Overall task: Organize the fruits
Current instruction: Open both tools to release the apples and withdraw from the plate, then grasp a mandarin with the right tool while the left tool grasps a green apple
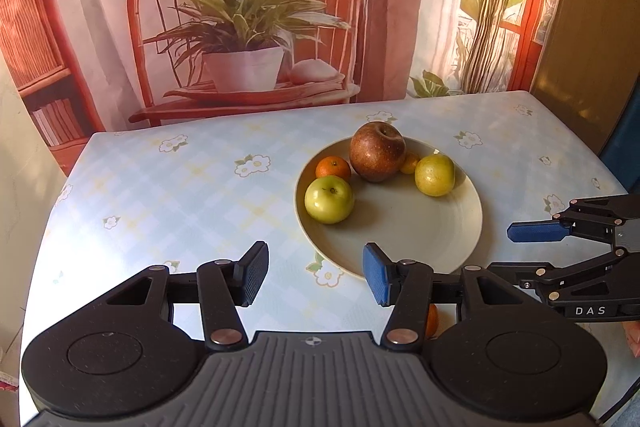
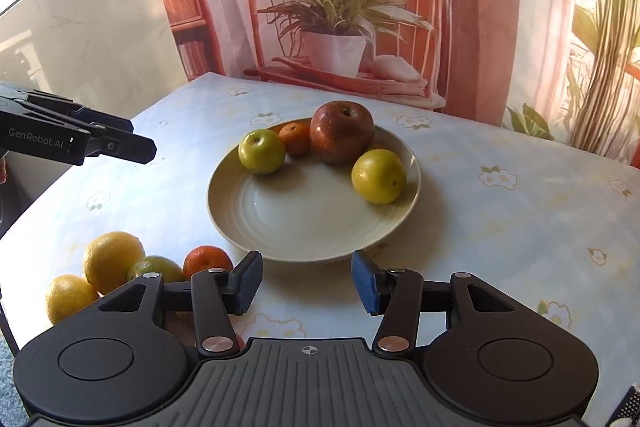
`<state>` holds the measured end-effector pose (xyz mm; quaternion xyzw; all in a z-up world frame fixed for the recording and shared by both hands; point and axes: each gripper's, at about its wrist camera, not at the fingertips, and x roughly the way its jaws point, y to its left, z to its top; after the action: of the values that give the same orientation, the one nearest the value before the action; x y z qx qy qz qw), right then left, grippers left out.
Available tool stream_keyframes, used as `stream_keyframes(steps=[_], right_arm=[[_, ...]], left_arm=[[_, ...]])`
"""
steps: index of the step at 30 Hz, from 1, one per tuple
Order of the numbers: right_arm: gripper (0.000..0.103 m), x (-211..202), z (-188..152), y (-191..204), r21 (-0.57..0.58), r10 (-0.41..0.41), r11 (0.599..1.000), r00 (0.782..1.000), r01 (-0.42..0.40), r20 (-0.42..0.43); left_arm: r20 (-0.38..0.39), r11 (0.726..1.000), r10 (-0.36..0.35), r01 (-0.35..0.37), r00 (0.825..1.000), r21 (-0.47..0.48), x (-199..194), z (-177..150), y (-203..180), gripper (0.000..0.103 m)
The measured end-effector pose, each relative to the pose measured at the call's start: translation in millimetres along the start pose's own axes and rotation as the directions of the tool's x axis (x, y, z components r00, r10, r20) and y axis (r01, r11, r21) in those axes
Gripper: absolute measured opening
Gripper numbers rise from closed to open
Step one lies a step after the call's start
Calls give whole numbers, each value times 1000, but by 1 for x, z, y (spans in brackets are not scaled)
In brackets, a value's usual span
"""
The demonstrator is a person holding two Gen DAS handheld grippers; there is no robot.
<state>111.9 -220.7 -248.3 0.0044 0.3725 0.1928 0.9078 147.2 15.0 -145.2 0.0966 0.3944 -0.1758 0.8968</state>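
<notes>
A cream plate (image 1: 420, 239) (image 2: 304, 227) holds a red apple (image 1: 377, 151) (image 2: 342, 131), a green apple (image 1: 329, 199) (image 2: 262, 151), a yellow citrus (image 1: 435, 174) (image 2: 379, 175) and a small mandarin (image 1: 333, 167) (image 2: 295, 137). Loose on the table at the near left in the right wrist view lie two lemons (image 2: 112, 261), a green-yellow fruit (image 2: 154, 267) and a mandarin (image 2: 206, 259). My left gripper (image 1: 316, 277) is open and empty, near the plate's front edge. My right gripper (image 2: 306, 283) is open and empty in front of the plate; it also shows in the left wrist view (image 1: 536, 231).
The table (image 1: 180, 195) has a pale blue flowered cloth. A printed backdrop with a chair and plant hangs behind it. An orange fruit (image 1: 432, 321) peeks out under my left gripper's linkage. The left gripper's side shows at the left edge of the right wrist view (image 2: 80, 141).
</notes>
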Motion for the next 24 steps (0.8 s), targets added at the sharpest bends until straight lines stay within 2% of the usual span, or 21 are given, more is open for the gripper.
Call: stream_keyframes(steps=[4, 9, 21, 24], right_arm=[[43, -2, -9, 9, 1, 64, 998, 997, -64, -39], [42, -4, -17, 27, -74, 84, 993, 993, -90, -82], [38, 7, -29, 50, -110, 85, 989, 989, -98, -124], [37, 11, -33, 52, -114, 62, 991, 990, -77, -123]], left_arm=[[0, 1000, -23, 23, 1000, 1, -5, -3, -4, 55], [0, 999, -42, 42, 999, 11, -10, -13, -10, 55], [-15, 999, -42, 42, 999, 9, -13, -26, -14, 55], [-29, 999, -46, 47, 999, 13, -11, -28, -15, 55]])
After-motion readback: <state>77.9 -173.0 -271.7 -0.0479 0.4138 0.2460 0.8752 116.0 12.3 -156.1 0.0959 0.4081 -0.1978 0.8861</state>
